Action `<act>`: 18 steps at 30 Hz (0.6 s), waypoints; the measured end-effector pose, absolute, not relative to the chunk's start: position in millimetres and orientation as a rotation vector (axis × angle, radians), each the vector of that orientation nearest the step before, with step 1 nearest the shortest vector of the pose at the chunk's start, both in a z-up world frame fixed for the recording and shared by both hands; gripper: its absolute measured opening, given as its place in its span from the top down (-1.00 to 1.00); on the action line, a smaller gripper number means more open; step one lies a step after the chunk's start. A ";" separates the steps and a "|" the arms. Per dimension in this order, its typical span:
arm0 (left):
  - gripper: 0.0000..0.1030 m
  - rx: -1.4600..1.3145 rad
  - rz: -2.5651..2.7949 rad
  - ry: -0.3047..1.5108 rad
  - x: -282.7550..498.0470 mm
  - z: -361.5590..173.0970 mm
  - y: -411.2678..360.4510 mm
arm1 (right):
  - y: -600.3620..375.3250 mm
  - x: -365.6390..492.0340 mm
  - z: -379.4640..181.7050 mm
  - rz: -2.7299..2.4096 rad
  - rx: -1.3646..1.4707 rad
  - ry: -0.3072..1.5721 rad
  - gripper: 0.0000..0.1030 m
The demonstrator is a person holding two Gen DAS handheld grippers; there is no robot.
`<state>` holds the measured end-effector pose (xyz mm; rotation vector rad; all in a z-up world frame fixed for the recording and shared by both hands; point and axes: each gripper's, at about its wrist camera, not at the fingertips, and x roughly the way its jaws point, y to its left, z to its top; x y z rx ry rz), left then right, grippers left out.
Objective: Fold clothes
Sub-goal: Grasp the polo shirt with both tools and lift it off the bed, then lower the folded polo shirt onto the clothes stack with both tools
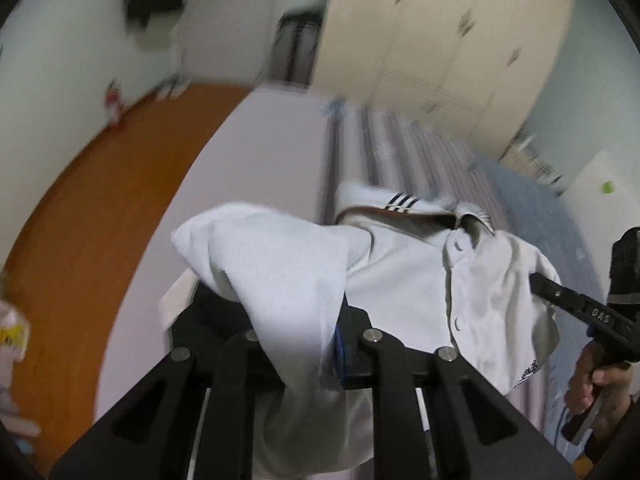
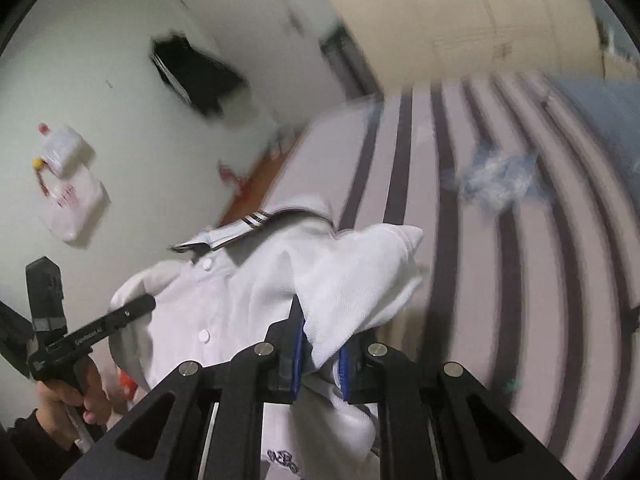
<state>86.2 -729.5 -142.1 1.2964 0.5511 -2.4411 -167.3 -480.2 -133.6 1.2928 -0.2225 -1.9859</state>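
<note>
Two grippers clamp one white polo shirt (image 1: 404,280), held up above striped bed (image 2: 500,280). Left gripper (image 1: 312,344) pinches sleeve fold; right gripper (image 2: 320,356) pinches other sleeve between blue pads (image 2: 298,356). Right gripper's body, at 3 o'clock in left view, reads "DAS"; other lettering too blurred. Dark logo at shirt's lower edge unreadable. Orange floor (image 1: 100,220) at 9 o'clock, cream wardrobe (image 1: 440,40) at 1 o'clock, crumpled blue item (image 2: 500,180) on bed at 2 o'clock.

White shirt (image 1: 400,272), striped bedsheet (image 2: 520,240).
</note>
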 end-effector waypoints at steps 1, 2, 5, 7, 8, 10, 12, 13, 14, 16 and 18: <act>0.75 1.368 -2.394 0.555 88.0 -167.1 -742.6 | -490.2 -161.0 -154.7 -1.972 1.348 -0.179 0.76; 0.74 1.420 -2.370 0.551 90.1 -191.1 -751.5 | -498.9 -154.0 -174.4 -1.972 1.390 -0.127 0.77; 0.73 1.483 -2.379 0.454 99.6 -237.0 -756.0 | -510.8 -137.0 -212.7 -1.991 1.428 -0.037 0.77; 0.73 1.466 -2.406 0.416 103.0 -241.4 -755.0 | -506.6 -135.3 -216.7 -1.984 1.433 -0.077 0.77; 0.73 1.461 -2.415 0.415 103.4 -241.3 -755.8 | -504.4 -134.7 -217.9 -1.978 1.435 -0.077 0.76; 0.73 1.451 -2.434 0.412 104.2 -241.0 -757.3 | -501.4 -134.4 -220.4 -1.965 1.440 -0.043 0.74; 0.65 1.472 -2.424 0.448 106.3 -240.0 -765.6 | -498.6 -137.8 -224.8 -1.956 1.448 -0.012 0.56; 0.58 1.484 -2.416 0.468 107.5 -239.4 -770.3 | -495.4 -141.2 -225.5 -1.956 1.450 -0.014 0.52; 0.49 1.497 -2.409 0.489 108.6 -238.8 -774.9 | -488.7 -144.4 -224.0 -1.954 1.453 -0.038 0.37; 0.20 1.480 -2.369 0.555 116.1 -234.3 -786.5 | -471.5 -150.0 -219.8 -1.958 1.477 -0.084 0.18; -0.11 1.446 -2.333 0.566 124.4 -228.1 -795.5 | -456.3 -153.7 -213.5 -1.983 1.499 -0.097 0.17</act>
